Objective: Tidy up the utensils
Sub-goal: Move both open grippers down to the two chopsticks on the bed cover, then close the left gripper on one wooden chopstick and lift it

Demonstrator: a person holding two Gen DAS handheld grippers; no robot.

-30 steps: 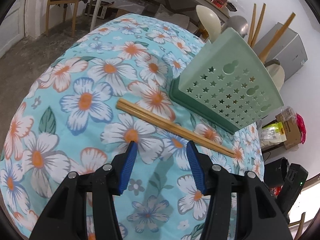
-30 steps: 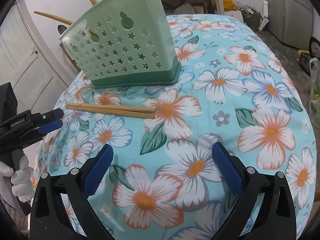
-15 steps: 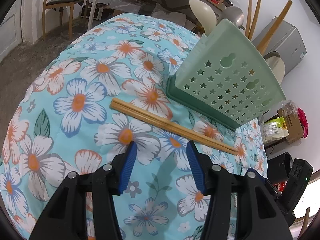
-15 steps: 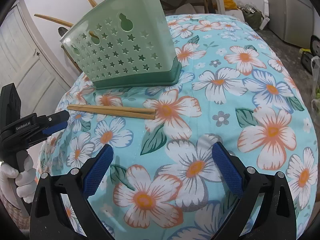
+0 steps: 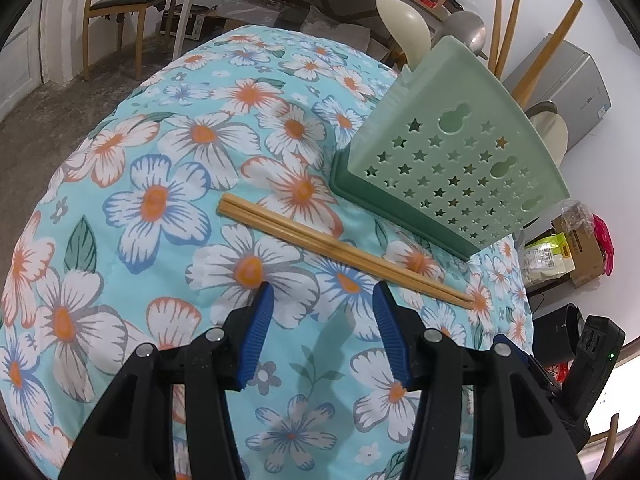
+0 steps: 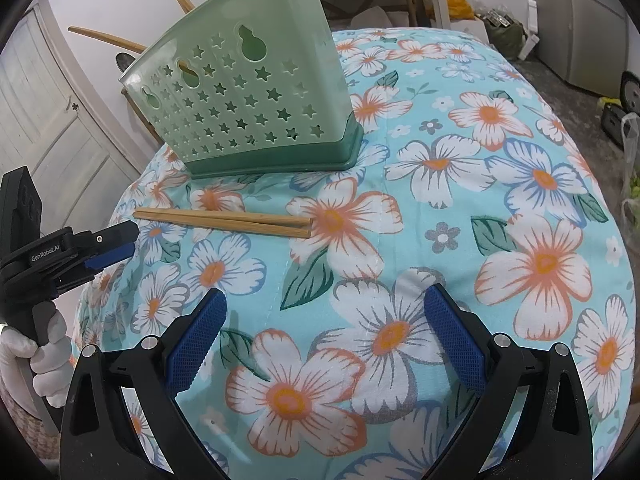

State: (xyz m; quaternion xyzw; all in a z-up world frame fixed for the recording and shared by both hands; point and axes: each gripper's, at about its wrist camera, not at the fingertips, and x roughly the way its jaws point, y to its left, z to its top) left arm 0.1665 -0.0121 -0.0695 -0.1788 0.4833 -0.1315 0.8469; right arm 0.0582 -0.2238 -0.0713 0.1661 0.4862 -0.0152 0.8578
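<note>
A pair of wooden chopsticks [image 5: 340, 250] [image 6: 224, 222] lies flat on the flowered tablecloth [image 5: 160, 208], just in front of a pale green star-punched utensil holder [image 5: 452, 168] [image 6: 248, 108]. The holder stands upright with a cream spoon [image 5: 404, 28], a metal ladle [image 5: 464, 32] and wooden sticks [image 5: 504, 28] in it. My left gripper [image 5: 323, 292] [image 6: 108, 246] hovers open just short of the chopsticks, nothing between its blue pads. My right gripper [image 6: 326, 298] is open wide over the cloth, farther back from the chopsticks, and holds nothing. A white-gloved hand [image 6: 36, 356] holds the left gripper.
The table falls away on all sides under the cloth. A wooden chair [image 5: 132, 12] and a shelf stand beyond it, a grey cabinet [image 5: 576, 80] and boxes with bags [image 5: 568, 256] to the right. A white door [image 6: 48, 120] is behind the holder.
</note>
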